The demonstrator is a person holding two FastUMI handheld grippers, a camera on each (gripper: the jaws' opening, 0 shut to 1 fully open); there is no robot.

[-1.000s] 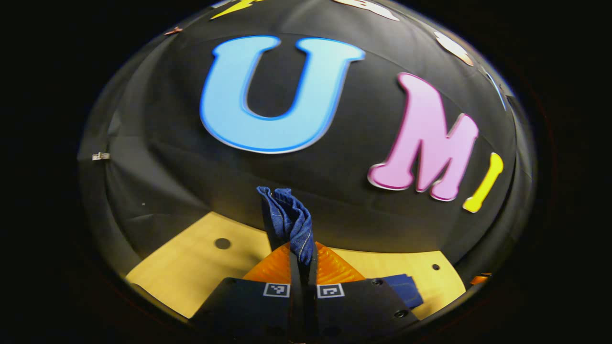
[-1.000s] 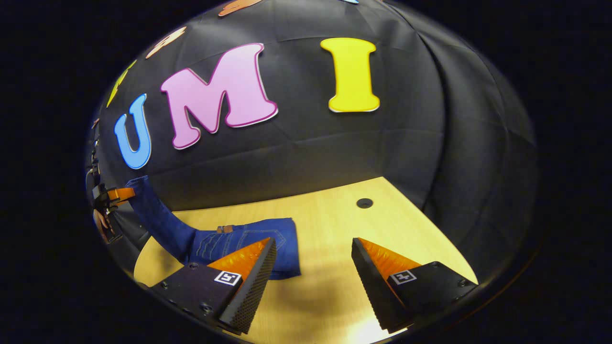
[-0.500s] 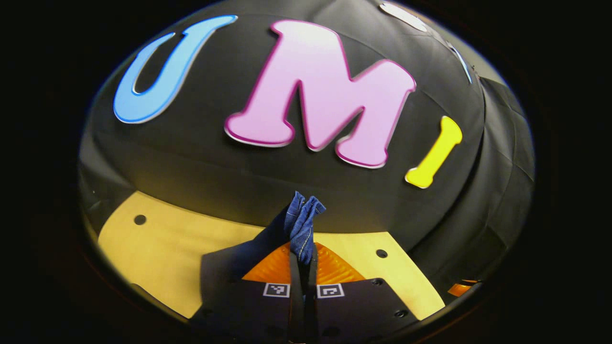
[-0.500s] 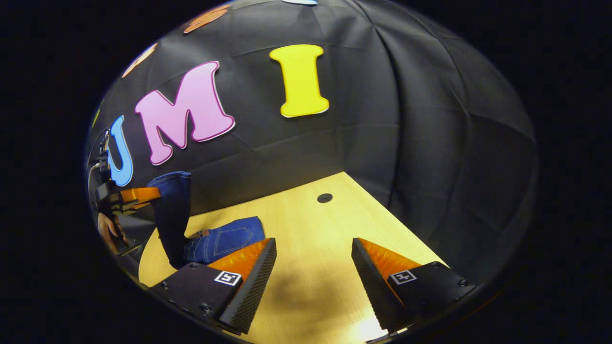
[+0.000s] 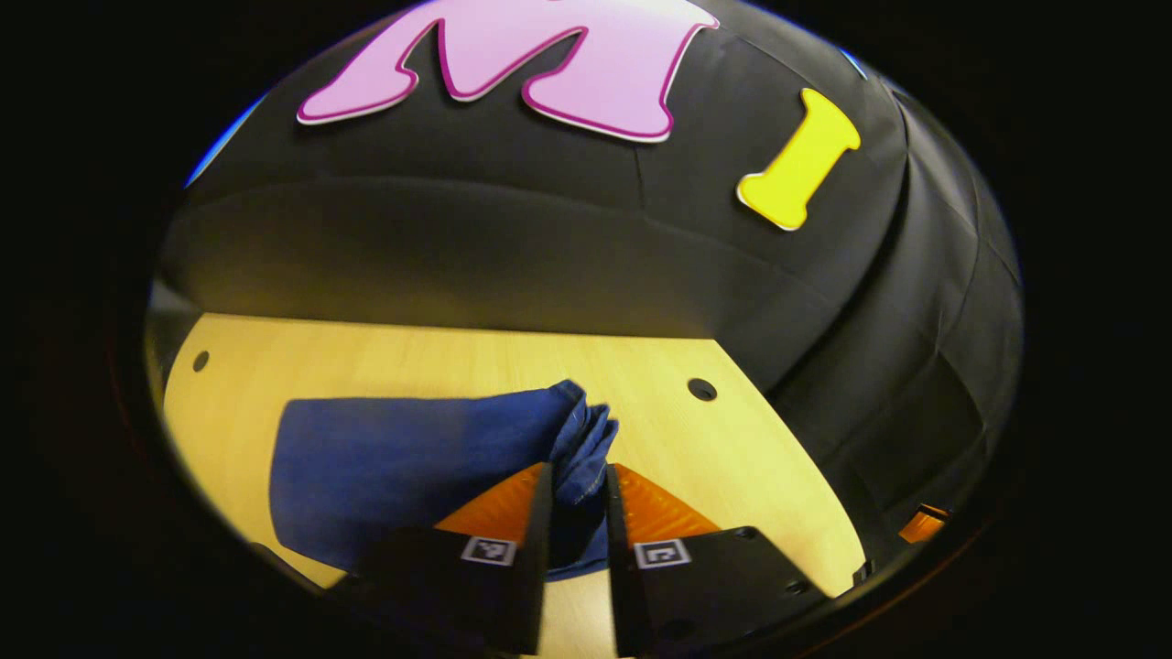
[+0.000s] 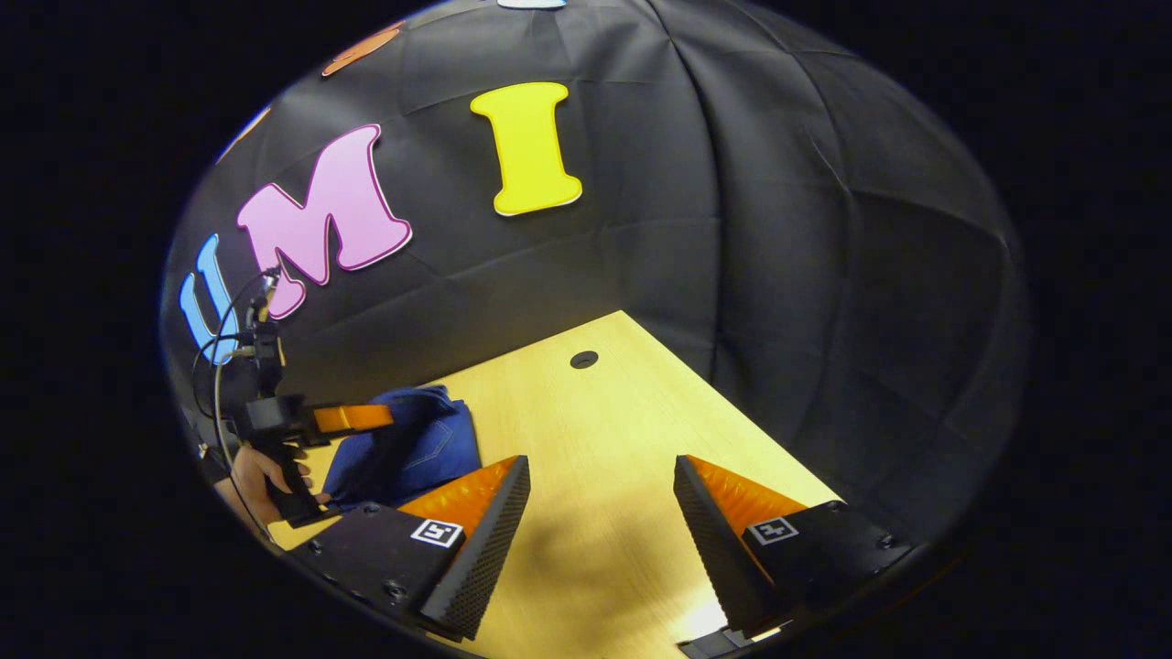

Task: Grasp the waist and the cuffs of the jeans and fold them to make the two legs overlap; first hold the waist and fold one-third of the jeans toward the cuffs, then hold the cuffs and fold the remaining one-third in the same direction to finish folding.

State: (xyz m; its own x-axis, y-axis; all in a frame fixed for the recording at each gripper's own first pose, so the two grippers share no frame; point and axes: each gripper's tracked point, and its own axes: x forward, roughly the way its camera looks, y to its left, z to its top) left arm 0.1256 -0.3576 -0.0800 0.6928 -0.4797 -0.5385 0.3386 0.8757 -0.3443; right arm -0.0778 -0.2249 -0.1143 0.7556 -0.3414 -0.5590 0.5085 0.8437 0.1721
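The blue jeans (image 5: pixel 403 467) lie folded on the light wooden table (image 5: pixel 732 458), spread to the left of my left gripper (image 5: pixel 577 490). That gripper is shut on a bunched end of the denim, which sticks up between its orange fingers (image 5: pixel 499 499). In the right gripper view the jeans (image 6: pixel 417 448) form a low blue pile at the left. The left gripper (image 6: pixel 380 418) reaches into the pile from a hand (image 6: pixel 261 471). My right gripper (image 6: pixel 600 476) stands open over bare table, to the right of the jeans, with nothing between its fingers.
Small round holes mark the tabletop (image 5: pixel 702 389) (image 6: pixel 583 359). The black cloth wall closes the table off at the back and right. A cable (image 6: pixel 220 366) loops above the far left gripper. An orange part (image 5: pixel 920 523) shows at the lower right edge.
My left gripper carried the denim end down and over, from hanging in the air to lying low on the folded jeans. My right gripper stayed open and swung a little to the right.
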